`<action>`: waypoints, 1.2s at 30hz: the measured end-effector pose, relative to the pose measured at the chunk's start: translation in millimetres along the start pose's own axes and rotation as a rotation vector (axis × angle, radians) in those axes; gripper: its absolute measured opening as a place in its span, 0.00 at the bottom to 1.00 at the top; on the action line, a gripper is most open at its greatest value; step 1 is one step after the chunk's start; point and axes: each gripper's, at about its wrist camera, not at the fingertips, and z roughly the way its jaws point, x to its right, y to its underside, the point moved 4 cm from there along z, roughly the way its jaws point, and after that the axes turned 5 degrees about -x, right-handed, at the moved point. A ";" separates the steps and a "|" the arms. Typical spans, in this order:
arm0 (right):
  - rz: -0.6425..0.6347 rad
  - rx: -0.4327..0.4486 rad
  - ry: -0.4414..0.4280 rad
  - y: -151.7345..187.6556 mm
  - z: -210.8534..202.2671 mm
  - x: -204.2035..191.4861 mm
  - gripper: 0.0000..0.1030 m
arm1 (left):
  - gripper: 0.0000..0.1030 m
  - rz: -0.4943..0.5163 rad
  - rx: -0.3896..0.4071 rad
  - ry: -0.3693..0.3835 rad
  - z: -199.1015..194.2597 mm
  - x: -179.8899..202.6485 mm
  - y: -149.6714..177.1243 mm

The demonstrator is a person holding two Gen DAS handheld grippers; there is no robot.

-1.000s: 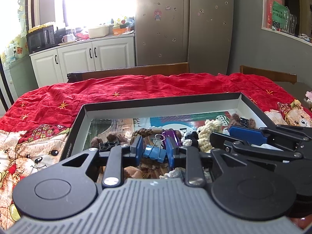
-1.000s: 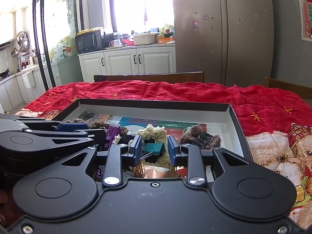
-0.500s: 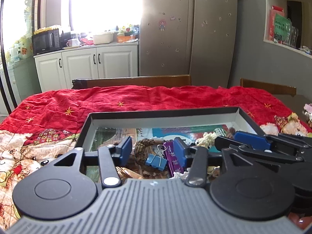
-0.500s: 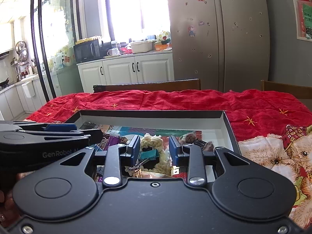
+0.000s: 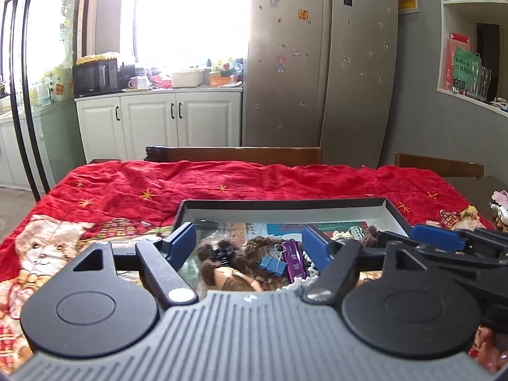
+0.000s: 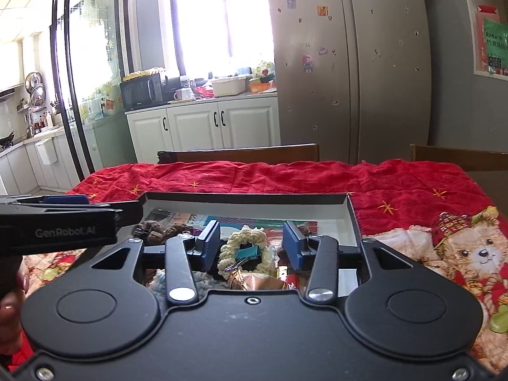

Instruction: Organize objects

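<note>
Clips [image 5: 271,262] lie in box [image 5: 285,204], ungripped.

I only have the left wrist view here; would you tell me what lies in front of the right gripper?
Observer: In the right wrist view, a cream crocheted ring lies in the box, in line with the right gripper, whose jaws have just been opening and hold nothing.
Operator: Is anything lying on that ring?
Observer: Yes, a teal binder clip sits in its middle.
Operator: And what is on the cloth to the right of the box?
Observer: A printed teddy bear on the red tablecloth.
</note>
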 end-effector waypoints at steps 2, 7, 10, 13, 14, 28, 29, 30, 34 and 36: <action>-0.005 0.006 0.001 -1.4 -12.2 -1.5 0.44 | 0.84 0.000 0.010 -0.011 -11.7 -2.5 0.9; -0.040 0.026 0.009 -2.2 -48.3 -9.8 0.50 | 0.85 0.002 0.030 -0.015 -42.2 -3.8 3.1; -0.061 0.037 0.015 -1.6 -71.4 -15.5 0.54 | 0.87 0.018 0.033 -0.039 -61.4 -1.2 6.3; -0.072 0.045 0.018 0.7 -93.9 -21.3 0.58 | 0.89 0.038 0.036 -0.058 -79.9 0.9 10.9; -0.074 0.045 0.021 2.3 -101.2 -23.2 0.60 | 0.91 0.039 0.036 -0.059 -85.1 0.6 12.6; -0.087 0.016 0.010 45.6 -182.9 -37.6 0.79 | 1.00 0.059 0.017 -0.063 -145.1 0.8 54.5; -0.088 0.011 0.007 49.6 -186.5 -38.8 0.80 | 1.00 0.059 0.013 -0.062 -147.6 1.2 58.0; -0.088 0.008 0.005 54.1 -190.7 -40.5 0.80 | 1.00 0.060 0.008 -0.061 -149.6 1.5 60.9; -0.080 -0.003 0.000 68.9 -204.5 -42.3 0.83 | 1.00 0.055 -0.015 -0.062 -156.9 3.8 75.1; -0.069 -0.014 -0.006 75.7 -208.6 -41.7 0.84 | 1.00 0.054 -0.026 -0.060 -160.5 4.8 82.8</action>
